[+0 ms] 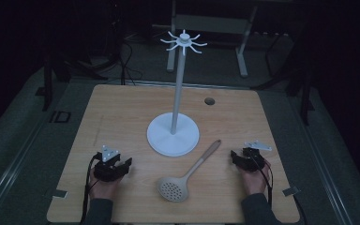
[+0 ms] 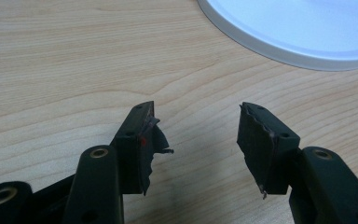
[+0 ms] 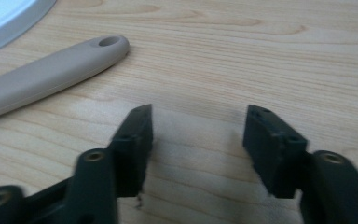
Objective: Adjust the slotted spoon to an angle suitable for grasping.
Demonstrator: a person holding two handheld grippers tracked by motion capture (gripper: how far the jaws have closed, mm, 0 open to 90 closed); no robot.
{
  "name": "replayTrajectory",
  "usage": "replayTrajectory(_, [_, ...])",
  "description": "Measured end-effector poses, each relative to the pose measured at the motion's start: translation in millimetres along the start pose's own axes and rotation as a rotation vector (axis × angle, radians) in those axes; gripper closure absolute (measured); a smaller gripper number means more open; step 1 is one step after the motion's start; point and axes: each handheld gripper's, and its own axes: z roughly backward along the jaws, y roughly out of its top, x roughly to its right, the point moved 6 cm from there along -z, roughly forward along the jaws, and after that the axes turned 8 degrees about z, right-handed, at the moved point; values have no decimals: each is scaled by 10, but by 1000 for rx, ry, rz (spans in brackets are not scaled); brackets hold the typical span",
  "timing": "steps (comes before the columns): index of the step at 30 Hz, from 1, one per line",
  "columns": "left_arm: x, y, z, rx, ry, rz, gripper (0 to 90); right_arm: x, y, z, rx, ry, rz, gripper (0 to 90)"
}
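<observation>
A beige slotted spoon lies flat on the wooden table, its round perforated head near the front edge and its handle pointing back and right. Behind it stands a white hook stand with a round base, a tall pole and a crown of hooks. My left gripper rests at the front left, open and holding nothing, with torn pads. At the front right my right gripper is open, a short way right of the spoon's handle tip.
A small round hole sits in the table's back right part. Two grey tabs stick out at the front corners. The surroundings are dark, with table legs and cables on the floor behind.
</observation>
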Motion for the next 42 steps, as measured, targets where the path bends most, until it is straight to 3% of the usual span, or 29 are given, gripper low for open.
replayTrajectory(4, [-7, 5, 6, 6, 0, 6, 471, -20, 36, 24, 2, 29, -16, 447])
replayTrajectory(7, [-8, 4, 14, 8, 1, 5, 471, -90, 167, 95, 51, 50, 43, 522])
replayTrajectory(12, [-2, 2, 10, 8, -2, 5, 472, -216, 431, 131, 117, 92, 133, 793])
replayTrajectory(15, [-3, 2, 6, 6, -3, 6, 472, -258, 563, 92, 107, 89, 170, 892])
replayTrajectory(20, [9, 1, 4, 5, -6, 1, 472, -312, 729, -42, 85, 106, 205, 898])
replayTrajectory(25, [21, 1, -2, 2, -7, -5, 473, -352, 780, -268, 32, 142, 191, 899])
replayTrajectory(32, [27, 1, -8, 1, -10, -6, 472, -419, 769, -481, -27, 165, 175, 900])
replayTrajectory(40, [26, 2, -1, 1, -8, -8, 472, -454, 691, -594, -91, 153, 213, 900])
replayTrajectory(42, [25, 3, -1, 2, -8, -8, 472, -452, 688, -591, -84, 153, 209, 900])
